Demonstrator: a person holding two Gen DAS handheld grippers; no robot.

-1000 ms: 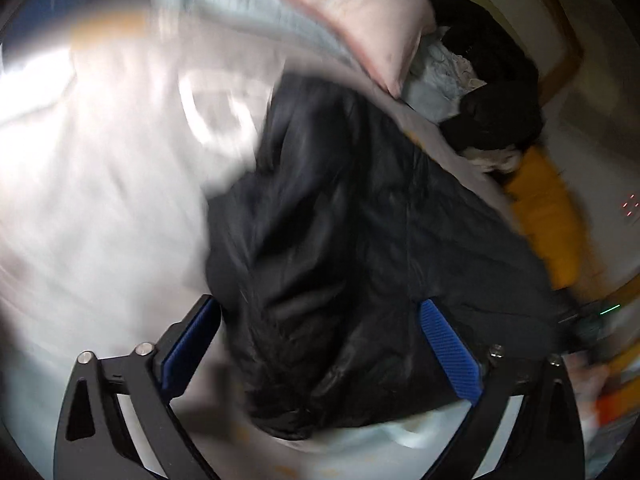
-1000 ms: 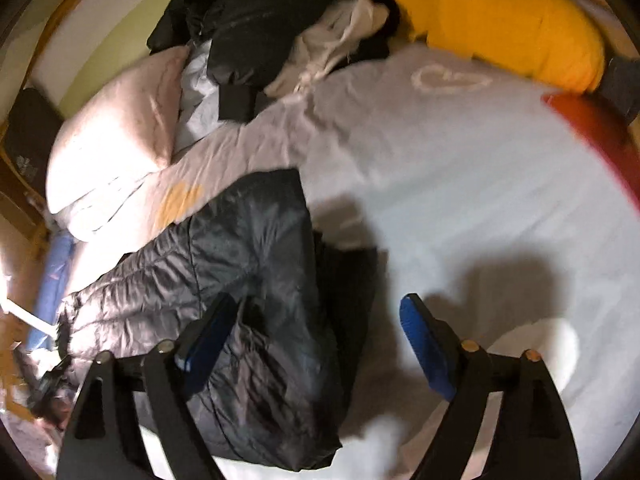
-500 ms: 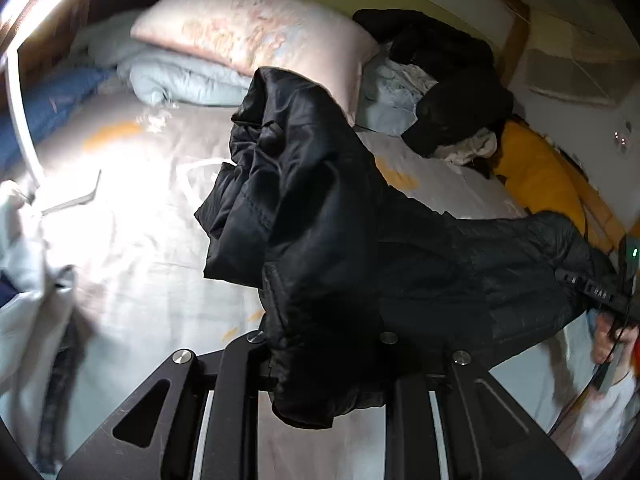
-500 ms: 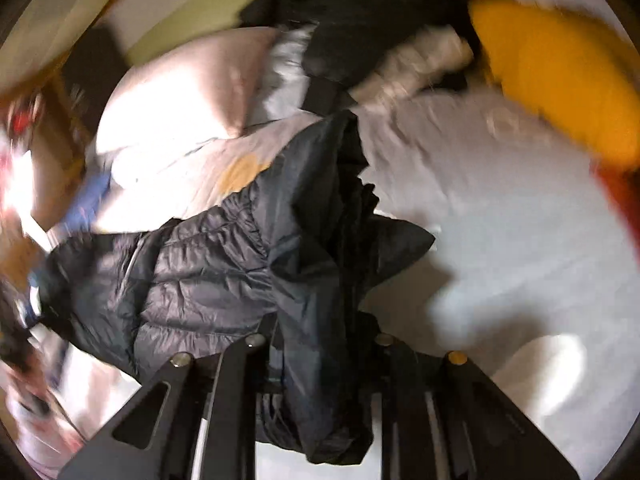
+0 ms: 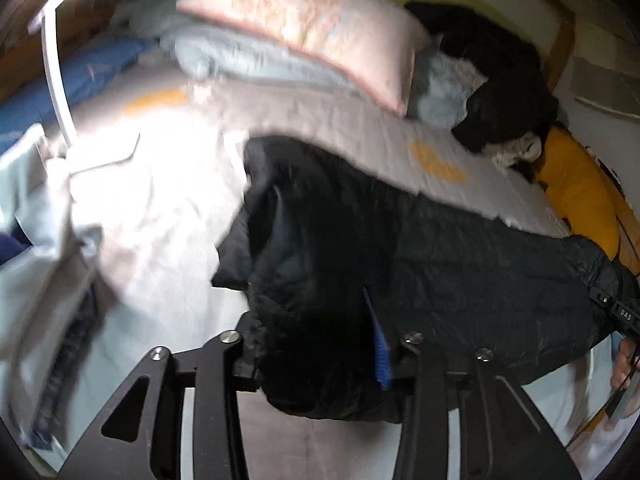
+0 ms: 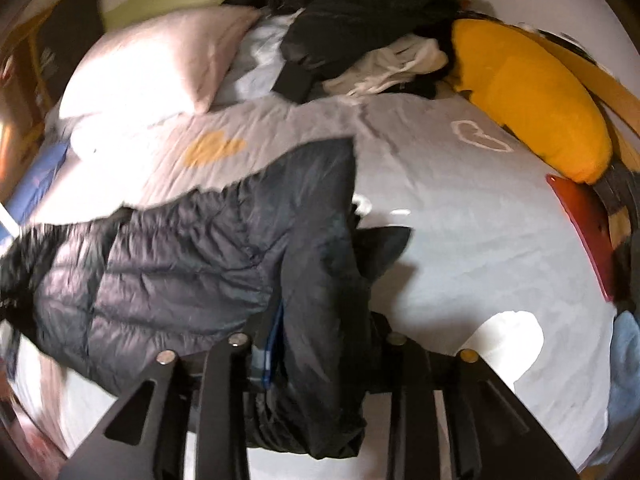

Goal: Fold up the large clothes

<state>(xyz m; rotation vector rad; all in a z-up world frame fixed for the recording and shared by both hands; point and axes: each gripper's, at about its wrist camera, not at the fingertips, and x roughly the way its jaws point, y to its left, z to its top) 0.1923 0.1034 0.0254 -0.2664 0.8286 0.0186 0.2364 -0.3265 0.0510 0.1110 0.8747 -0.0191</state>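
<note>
A large black quilted puffer jacket [image 5: 460,264] hangs stretched between my two grippers above the bed. My left gripper [image 5: 320,352] is shut on one bunched end of it; a blue pad [image 5: 380,356] shows beside the fabric. In the right wrist view the same jacket [image 6: 192,256] spreads to the left, and my right gripper [image 6: 316,356] is shut on its other bunched end. The jacket's lower edge sits just over the pale sheet [image 6: 460,240]. The right gripper's body shows at the far right of the left wrist view [image 5: 620,312].
A pink pillow [image 5: 312,28] and pale blue bedding lie at the head of the bed. A heap of dark clothes [image 6: 360,12] and a white garment sit beside a yellow cushion [image 6: 532,96]. A red flat object [image 6: 584,228] lies at the right edge.
One second ago both grippers were open over the jacket lying on the bed. They closed on it and lifted it; now it is lower and stretched wider between them.
</note>
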